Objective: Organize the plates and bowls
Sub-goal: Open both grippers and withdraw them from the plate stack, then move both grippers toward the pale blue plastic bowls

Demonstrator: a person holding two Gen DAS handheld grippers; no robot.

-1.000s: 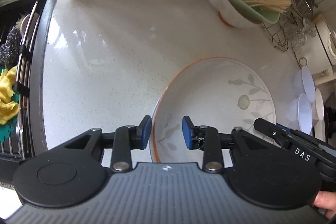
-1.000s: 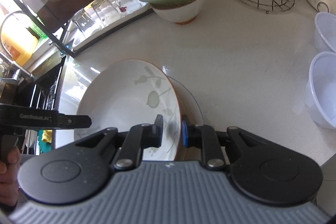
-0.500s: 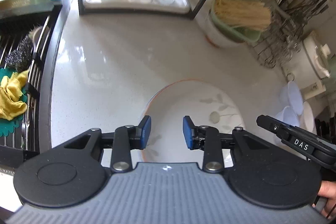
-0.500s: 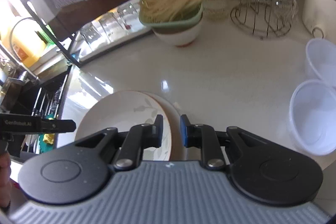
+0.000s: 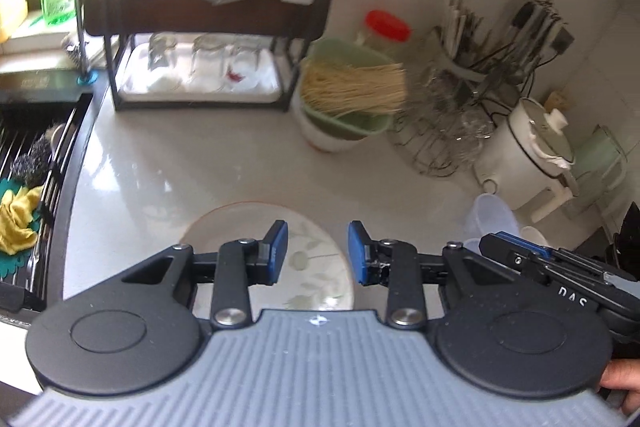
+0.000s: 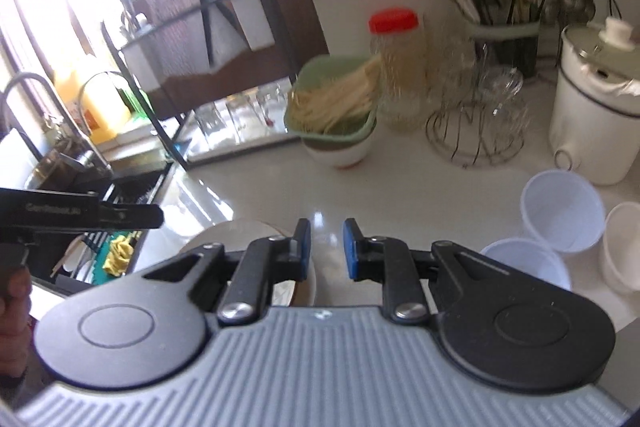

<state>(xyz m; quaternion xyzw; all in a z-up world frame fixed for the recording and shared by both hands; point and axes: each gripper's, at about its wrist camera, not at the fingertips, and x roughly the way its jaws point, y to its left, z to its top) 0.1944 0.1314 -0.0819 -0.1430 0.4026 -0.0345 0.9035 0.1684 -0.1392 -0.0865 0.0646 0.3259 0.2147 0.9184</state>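
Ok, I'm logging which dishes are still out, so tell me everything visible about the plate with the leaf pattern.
The leaf-pattern plate is round, white and glossy, ceramic by its look, with grey leaf sprigs and a thin orange rim. It lies flat on the white counter, apparently atop a second plate. Neither the left gripper nor the right gripper holds it; both are open above it.

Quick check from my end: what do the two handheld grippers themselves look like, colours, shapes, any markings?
Both match: the left gripper and right gripper have black linkage arms with silver rivets, blue-padded fingers, two round black discs and a ribbed grey body. White lettering marks each one's side. Bare hands, no cables visible.
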